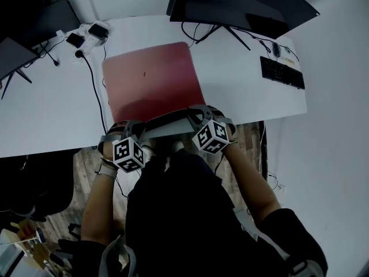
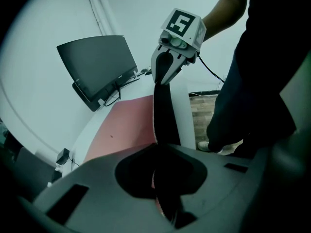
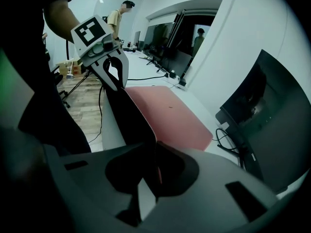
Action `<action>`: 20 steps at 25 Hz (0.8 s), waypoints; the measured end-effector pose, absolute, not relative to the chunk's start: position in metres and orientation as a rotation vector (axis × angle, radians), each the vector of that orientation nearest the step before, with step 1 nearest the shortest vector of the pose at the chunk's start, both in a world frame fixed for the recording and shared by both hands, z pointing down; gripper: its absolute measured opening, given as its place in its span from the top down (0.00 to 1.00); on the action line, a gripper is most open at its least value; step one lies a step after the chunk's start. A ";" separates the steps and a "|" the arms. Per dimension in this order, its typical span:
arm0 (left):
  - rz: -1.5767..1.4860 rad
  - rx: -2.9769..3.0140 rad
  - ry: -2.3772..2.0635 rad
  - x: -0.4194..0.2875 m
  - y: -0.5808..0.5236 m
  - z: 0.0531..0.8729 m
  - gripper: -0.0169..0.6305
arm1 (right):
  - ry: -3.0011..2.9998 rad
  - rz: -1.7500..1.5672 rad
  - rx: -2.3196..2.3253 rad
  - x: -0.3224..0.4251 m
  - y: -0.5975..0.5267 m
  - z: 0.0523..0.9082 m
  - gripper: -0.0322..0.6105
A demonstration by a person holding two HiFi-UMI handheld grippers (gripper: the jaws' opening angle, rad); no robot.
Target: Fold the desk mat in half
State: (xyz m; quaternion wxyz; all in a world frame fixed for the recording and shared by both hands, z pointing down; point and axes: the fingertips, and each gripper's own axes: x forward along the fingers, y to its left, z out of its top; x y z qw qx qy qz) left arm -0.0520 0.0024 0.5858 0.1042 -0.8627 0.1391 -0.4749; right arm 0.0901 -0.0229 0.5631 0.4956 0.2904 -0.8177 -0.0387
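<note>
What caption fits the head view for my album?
The left gripper and right gripper pinch the raised near edge of the red desk mat over a white desk.

White desk bearing a dark monitor (keyboard beside it) above wood floor.

The desk mat's near corners vanish between the jaws; monitor cropped above.

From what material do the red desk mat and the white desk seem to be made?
Desk mat: likely soft faux leather or rubbery sheet, matte red top, dark underside; its lifted near edge curves without creasing. Desk: probably laminated board, smooth white, evenly flat.
</note>
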 end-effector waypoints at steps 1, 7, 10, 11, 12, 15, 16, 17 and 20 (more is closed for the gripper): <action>-1.392 -2.542 0.415 -0.052 -0.002 0.584 0.93 | -1.973 -0.100 0.712 0.090 -0.026 0.561 0.89; -1.381 -2.498 0.446 -0.053 -0.027 0.570 0.93 | -1.937 -0.128 0.759 0.088 -0.049 0.550 0.89; -1.383 -2.486 0.464 -0.053 -0.040 0.567 0.93 | -1.936 -0.135 0.771 0.089 -0.061 0.547 0.89; -1.385 -2.481 0.475 -0.053 -0.045 0.565 0.93 | -1.937 -0.137 0.773 0.089 -0.065 0.547 0.89; -1.388 -2.474 0.486 -0.053 -0.050 0.562 0.93 | -1.937 -0.139 0.774 0.089 -0.070 0.546 0.89; -1.400 -2.459 0.508 -0.053 -0.064 0.560 0.93 | -1.938 -0.147 0.767 0.088 -0.086 0.546 0.89; -1.406 -2.455 0.512 -0.054 -0.069 0.560 0.93 | -1.940 -0.152 0.761 0.087 -0.091 0.546 0.89; -1.415 -2.453 0.516 -0.054 -0.074 0.561 0.93 | -1.943 -0.155 0.753 0.087 -0.097 0.546 0.89; -1.434 -2.453 0.530 -0.055 -0.092 0.563 0.93 | -1.953 -0.158 0.728 0.085 -0.115 0.547 0.89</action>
